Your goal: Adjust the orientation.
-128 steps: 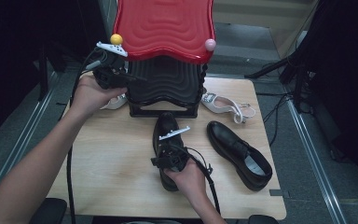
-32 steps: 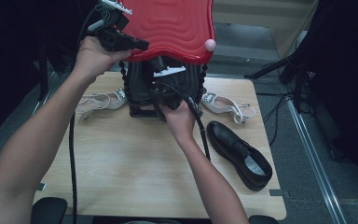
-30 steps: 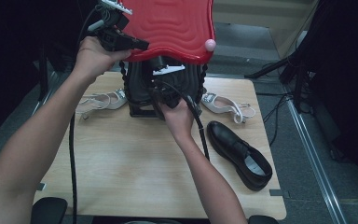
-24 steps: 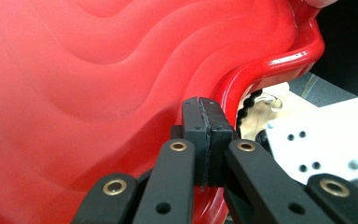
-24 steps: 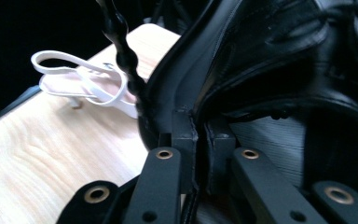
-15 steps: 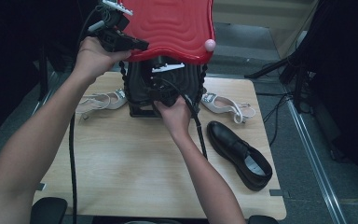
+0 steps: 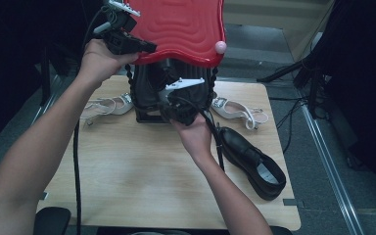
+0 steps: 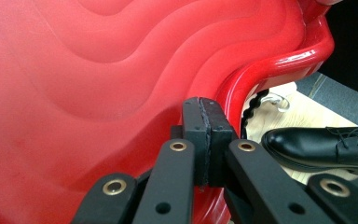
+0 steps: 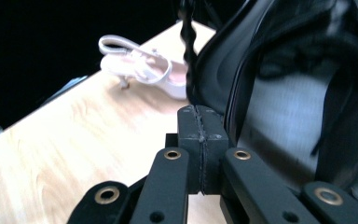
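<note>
Two black shoes: one sits inside the black rack (image 7: 149,93) under the red lid (image 7: 181,24), at the back middle of the table (image 7: 127,186); the other black shoe (image 7: 252,159) lies on the bare top to the right, near the right edge, toe pointing toward the rack. Two white sandals: one sandal (image 7: 107,104) just left of the rack, the other sandal (image 7: 240,110) just right of it, close to the back edge.

The left gripper (image 7: 127,44) is raised at the lid's left rim; its jaws are clenched together against the red edge (image 8: 205,135), and whether any of the rim sits between the pads cannot be told. The right gripper (image 7: 181,105) is at the rack's open front, jaws pressed together on nothing (image 9: 201,149), after a short opening and closing just now; the shoe in the rack (image 9: 298,93) is right beside its tips, not held.

The front and left of the table are open wood. The right hand's forearm crosses the middle; the loose shoe narrows the room on the right.
</note>
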`<action>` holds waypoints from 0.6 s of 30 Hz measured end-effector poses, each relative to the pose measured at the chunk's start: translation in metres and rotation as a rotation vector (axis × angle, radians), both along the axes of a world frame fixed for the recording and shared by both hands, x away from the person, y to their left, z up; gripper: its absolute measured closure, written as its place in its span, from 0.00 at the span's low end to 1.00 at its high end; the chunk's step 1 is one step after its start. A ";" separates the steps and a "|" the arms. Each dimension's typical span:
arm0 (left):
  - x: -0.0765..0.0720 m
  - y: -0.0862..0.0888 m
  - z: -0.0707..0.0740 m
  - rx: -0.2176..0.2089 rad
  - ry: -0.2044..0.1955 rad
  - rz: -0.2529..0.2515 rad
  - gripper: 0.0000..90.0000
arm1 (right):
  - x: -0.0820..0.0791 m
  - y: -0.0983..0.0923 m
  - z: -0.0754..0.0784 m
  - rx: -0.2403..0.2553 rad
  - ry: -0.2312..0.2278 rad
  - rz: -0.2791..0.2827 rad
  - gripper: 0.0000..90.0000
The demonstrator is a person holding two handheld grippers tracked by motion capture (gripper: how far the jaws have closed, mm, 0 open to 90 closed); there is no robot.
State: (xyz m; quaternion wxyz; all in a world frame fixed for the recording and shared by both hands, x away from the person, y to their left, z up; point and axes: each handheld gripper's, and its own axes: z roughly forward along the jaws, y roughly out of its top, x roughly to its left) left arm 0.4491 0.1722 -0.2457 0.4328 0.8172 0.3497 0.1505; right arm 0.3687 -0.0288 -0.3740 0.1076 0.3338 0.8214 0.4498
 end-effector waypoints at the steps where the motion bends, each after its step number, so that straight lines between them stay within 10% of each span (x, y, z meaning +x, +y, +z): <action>1: 0.000 0.000 0.000 -0.001 -0.002 -0.001 1.00 | -0.005 -0.005 -0.006 -0.010 0.005 0.002 1.00; 18: 0.000 0.000 -0.001 -0.006 -0.003 0.002 1.00 | 0.003 -0.033 -0.039 -0.067 0.064 -0.039 1.00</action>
